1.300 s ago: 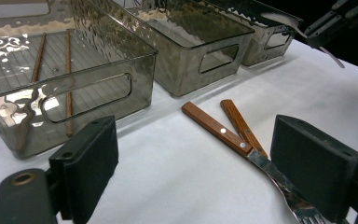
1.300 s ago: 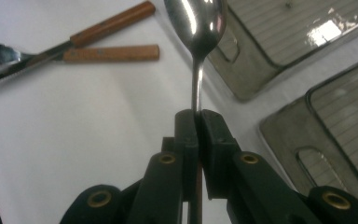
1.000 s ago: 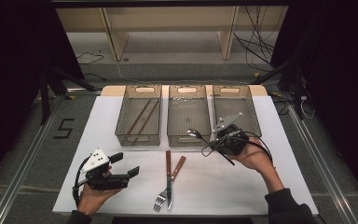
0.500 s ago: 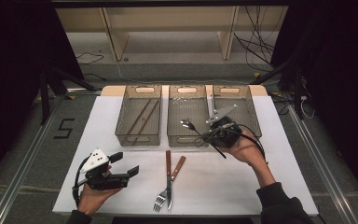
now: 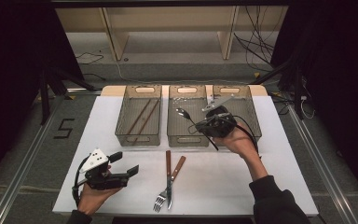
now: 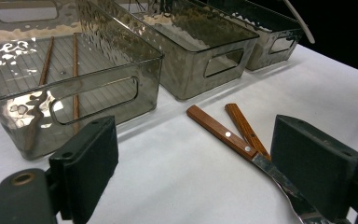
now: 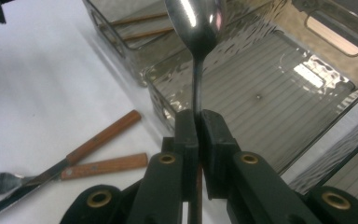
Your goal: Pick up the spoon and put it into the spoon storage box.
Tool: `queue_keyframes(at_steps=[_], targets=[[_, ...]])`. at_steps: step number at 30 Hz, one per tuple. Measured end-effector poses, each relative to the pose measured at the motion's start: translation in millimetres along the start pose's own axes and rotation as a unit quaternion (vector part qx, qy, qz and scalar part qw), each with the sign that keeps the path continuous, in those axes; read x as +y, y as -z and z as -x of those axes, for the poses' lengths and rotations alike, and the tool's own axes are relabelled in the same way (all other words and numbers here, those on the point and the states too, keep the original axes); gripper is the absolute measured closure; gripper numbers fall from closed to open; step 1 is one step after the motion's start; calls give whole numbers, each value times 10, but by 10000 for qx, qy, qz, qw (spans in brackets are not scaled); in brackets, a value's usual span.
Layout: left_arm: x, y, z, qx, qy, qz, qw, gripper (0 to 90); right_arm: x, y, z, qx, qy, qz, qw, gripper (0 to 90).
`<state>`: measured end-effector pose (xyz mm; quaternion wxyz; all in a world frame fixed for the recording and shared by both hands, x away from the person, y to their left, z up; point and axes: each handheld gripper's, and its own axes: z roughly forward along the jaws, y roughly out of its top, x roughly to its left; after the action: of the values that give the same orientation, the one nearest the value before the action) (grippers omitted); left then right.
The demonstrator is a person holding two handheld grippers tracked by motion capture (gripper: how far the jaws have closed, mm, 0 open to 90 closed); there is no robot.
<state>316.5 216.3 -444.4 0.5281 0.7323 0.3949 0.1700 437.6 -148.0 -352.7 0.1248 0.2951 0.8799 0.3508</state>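
Right gripper (image 5: 200,122): jaws pinched tight on the thin handle of a spoon (image 5: 182,113); in the right gripper view the bowl of the spoon (image 7: 196,21) stands at top centre, over the ribbed floor of the middle bin (image 7: 279,84). In the high view, centre right of frame, the spoon is carried above the middle bin (image 5: 186,138).

Left gripper (image 5: 123,164): lower left of frame, jaws spread wide, nothing between them, resting low over the white table (image 5: 214,186).

Left bin (image 5: 139,136): two chopsticks (image 5: 142,115) inside. Right bin (image 5: 249,100): partly behind the right hand (image 5: 235,140).

Loose on the table, lower centre: fork (image 5: 161,198) and knife (image 5: 168,179), both wooden-handled, crossing.

Step in hand, by judgement: sorting cutlery, spoon in transfer to the middle bin. Next move calls for lowering the spoon inside the walls, then parting the jaws.
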Motion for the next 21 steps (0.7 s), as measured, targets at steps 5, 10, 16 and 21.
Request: queue_keyframes(at_steps=[5, 10, 16, 21], targets=[[-2, 2, -2, 6, 48, 30, 10000, 147, 100, -20, 27, -24, -117, 80, 9999, 862], [1, 5, 2, 3, 37, 38, 10000, 147, 168, -62, 35, -43, -169, 99, 9998, 862], [1, 10, -6, 1, 43, 55, 10000, 147, 215, -116, 69, -71, -284, 140, 9995, 863], [1, 6, -2, 2, 39, 48, 10000, 147, 263, -153, 104, -122, -383, 176, 9990, 862]])
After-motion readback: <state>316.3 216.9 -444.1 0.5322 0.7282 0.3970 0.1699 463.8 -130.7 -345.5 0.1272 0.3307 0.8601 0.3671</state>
